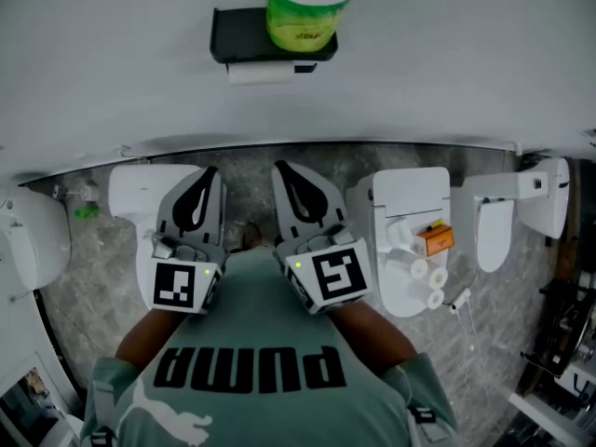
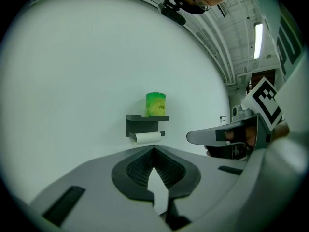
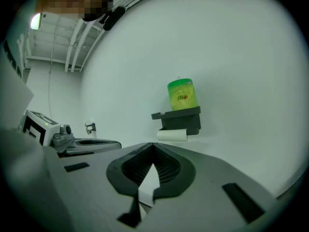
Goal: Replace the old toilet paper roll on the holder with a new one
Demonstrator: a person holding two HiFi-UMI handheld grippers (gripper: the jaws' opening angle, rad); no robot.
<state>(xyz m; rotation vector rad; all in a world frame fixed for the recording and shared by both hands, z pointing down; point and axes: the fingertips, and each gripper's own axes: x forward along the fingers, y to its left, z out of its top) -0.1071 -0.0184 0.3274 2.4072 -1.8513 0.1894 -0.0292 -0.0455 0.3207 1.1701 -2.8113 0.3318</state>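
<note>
The person's green shirt (image 1: 251, 343) fills the bottom of the head view, and just above it the two marker cubes sit side by side, one on the left gripper (image 1: 209, 177) and one on the right gripper (image 1: 282, 170). Both grippers reach toward the centre of the frame, near each other but apart. In its own view the left gripper (image 2: 154, 149) has its fingers closed tip to tip with nothing between them, and the right gripper (image 3: 153, 145) looks the same: fingers together and empty. Both point at the white wall (image 1: 447, 54), well short of it. At the top centre of the head view a black holder (image 1: 237, 35) is fixed to that wall. A new roll in green wrapping (image 1: 307, 7) stands upright on the holder's shelf, toward its right end. The old roll (image 1: 261, 74), thin and white, hangs just beneath the shelf. At right of centre a white toilet (image 1: 410, 203) stands on the grey floor (image 1: 112, 277), with an orange box (image 1: 435, 239) and some small white rolls (image 1: 428, 277) on top.
</note>
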